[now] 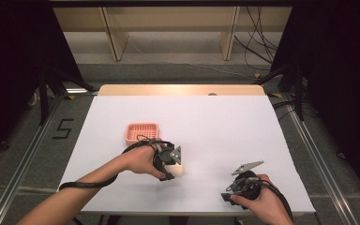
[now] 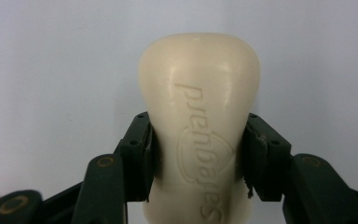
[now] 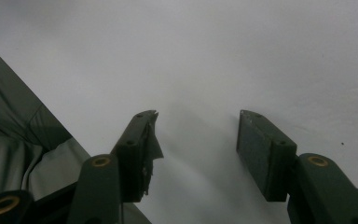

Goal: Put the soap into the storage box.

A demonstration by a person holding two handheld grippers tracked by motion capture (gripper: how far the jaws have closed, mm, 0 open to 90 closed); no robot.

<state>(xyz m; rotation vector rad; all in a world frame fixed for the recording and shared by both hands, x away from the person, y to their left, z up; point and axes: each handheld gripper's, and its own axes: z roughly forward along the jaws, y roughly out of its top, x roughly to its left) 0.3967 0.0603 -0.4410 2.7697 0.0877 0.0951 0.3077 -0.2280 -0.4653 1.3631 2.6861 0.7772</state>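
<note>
Soap bar [image 2: 199,135]: I judge it stiff, slick, fairly light.
Left gripper [image 2: 198,156]: I pinch its narrow waist, near the pink basket [image 1: 142,132].
Right gripper [image 3: 198,156]: spread, empty.

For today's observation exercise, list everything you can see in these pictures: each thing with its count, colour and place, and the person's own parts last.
Soap bar: one, cream, with raised lettering, clamped between the left gripper's jaws near the table's front left.
Basket: one, pink, small and slotted, on the table just beyond the soap bar.
Table: one, white top with a light wooden strip at the far edge.
Shelving: one unit, light wood, on the floor beyond the table.
Cables: several, black, on the floor at the far right.
Left gripper: one, black, shut on the soap bar.
Right gripper: one, black, jaws apart with nothing between them, over the table's front right.
Hands: two, each holding a gripper.
</note>
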